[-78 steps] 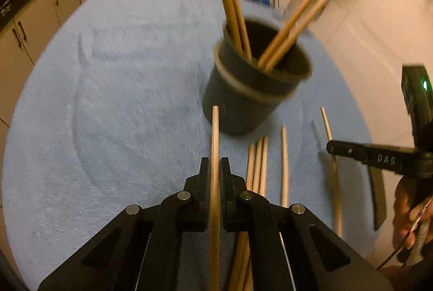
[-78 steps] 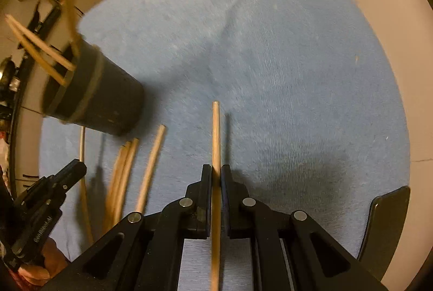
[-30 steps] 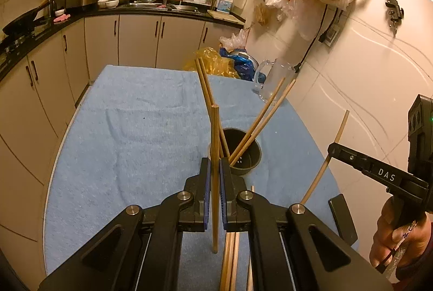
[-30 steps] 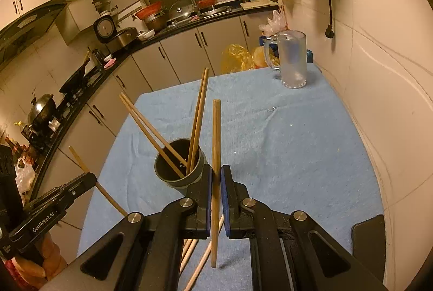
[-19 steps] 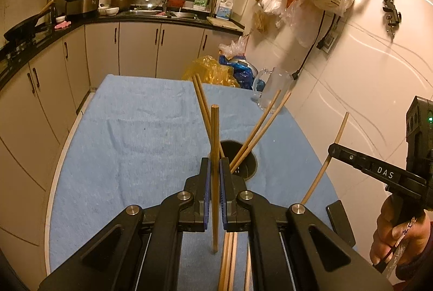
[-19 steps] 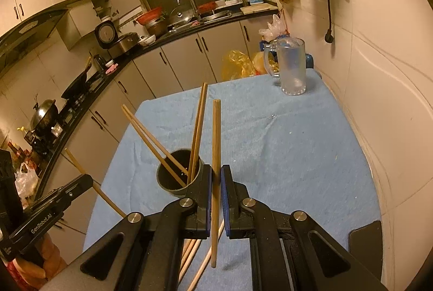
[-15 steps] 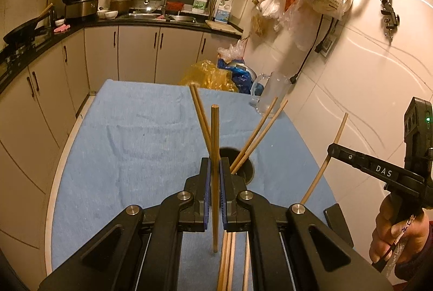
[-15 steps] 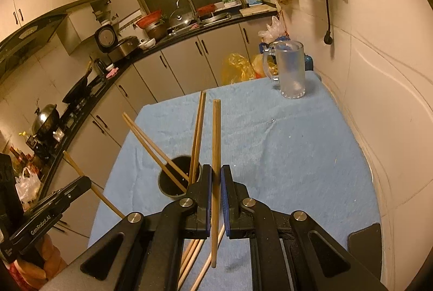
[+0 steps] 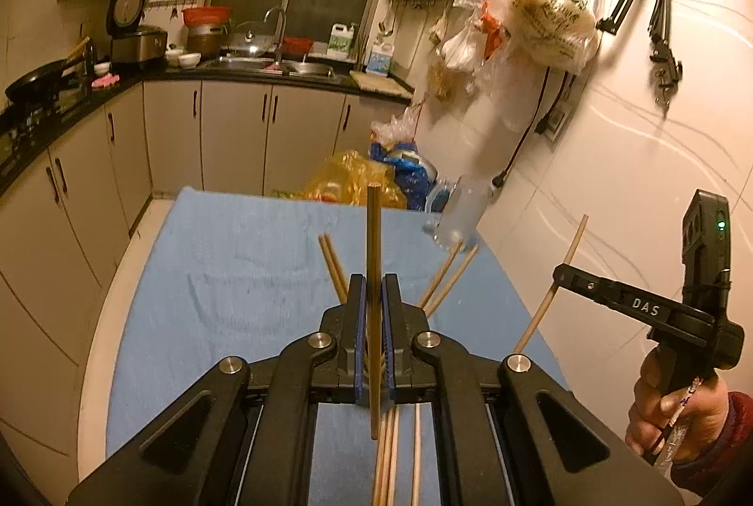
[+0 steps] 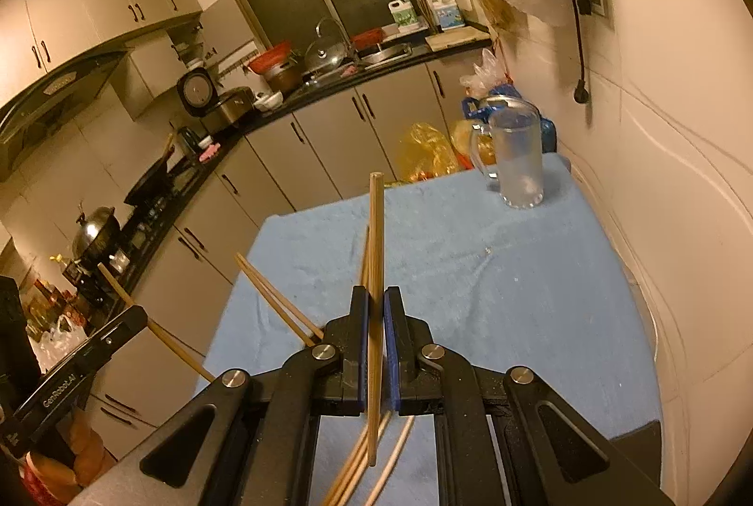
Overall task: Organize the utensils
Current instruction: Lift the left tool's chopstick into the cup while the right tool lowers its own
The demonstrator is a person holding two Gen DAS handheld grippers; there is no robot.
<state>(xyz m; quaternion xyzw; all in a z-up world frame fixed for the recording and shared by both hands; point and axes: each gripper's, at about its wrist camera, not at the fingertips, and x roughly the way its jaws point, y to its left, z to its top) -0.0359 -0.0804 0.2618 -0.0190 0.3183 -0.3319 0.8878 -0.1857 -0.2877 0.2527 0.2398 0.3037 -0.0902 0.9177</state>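
My left gripper [image 9: 372, 294] is shut on a wooden chopstick [image 9: 373, 242] that stands upright between its jaws, high above the blue cloth [image 9: 226, 285]. My right gripper [image 10: 375, 308] is shut on another chopstick [image 10: 375, 233], also upright. The dark cup is hidden behind the grippers; only the tips of the chopsticks in it [image 9: 329, 266] [image 10: 273, 299] stick out. Several loose chopsticks [image 9: 390, 459] [image 10: 357, 468] lie on the cloth below. The right gripper also shows in the left wrist view [image 9: 560, 270], and the left gripper in the right wrist view [image 10: 136, 317].
A glass mug [image 10: 515, 157] stands at the far right corner of the cloth, near the tiled wall [image 10: 668, 176]. Plastic bags [image 9: 357, 181] lie beyond the table's far edge. Kitchen cabinets [image 9: 94, 176] run along the left and back.
Both grippers have lifted further and tilted up with their chopsticks. The cup has dropped out of sight behind the grippers and more of the kitchen shows.
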